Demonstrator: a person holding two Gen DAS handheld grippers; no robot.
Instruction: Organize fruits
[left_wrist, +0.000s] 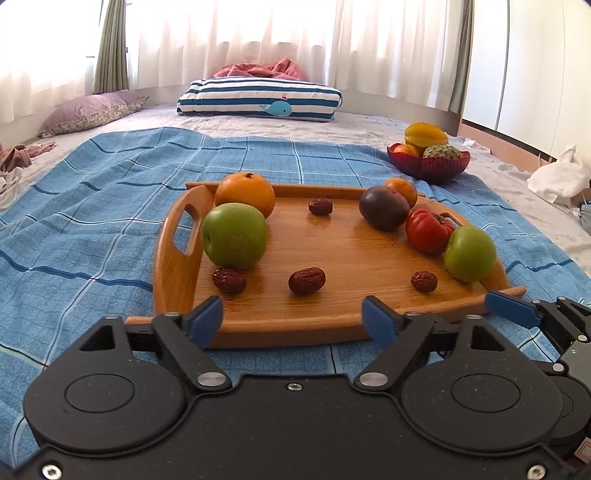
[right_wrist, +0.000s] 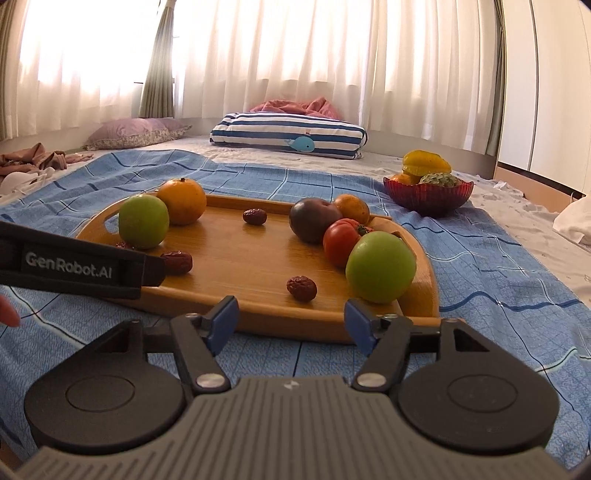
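Observation:
A wooden tray (left_wrist: 354, 258) (right_wrist: 258, 258) lies on a blue checked blanket and carries two green apples (left_wrist: 234, 235) (left_wrist: 470, 253), a big orange (left_wrist: 245, 193), a dark plum (left_wrist: 384, 208), a red tomato (left_wrist: 428, 231), a small orange (left_wrist: 402, 190) and several red dates (left_wrist: 306, 280). My left gripper (left_wrist: 293, 319) hangs open over the tray's near rim with nothing between its fingers. My right gripper (right_wrist: 290, 325) is open too, just short of the rim and below the right green apple (right_wrist: 380, 272). One blue fingertip of the right gripper (left_wrist: 511, 308) shows in the left wrist view.
A red glass bowl (left_wrist: 428, 164) (right_wrist: 428, 195) with a starfruit and other fruit stands at the back right on the bed. A striped whale cushion (left_wrist: 258, 98), a purple pillow (left_wrist: 88, 112) and curtains lie behind. The left device's strap (right_wrist: 74, 264) crosses the right wrist view.

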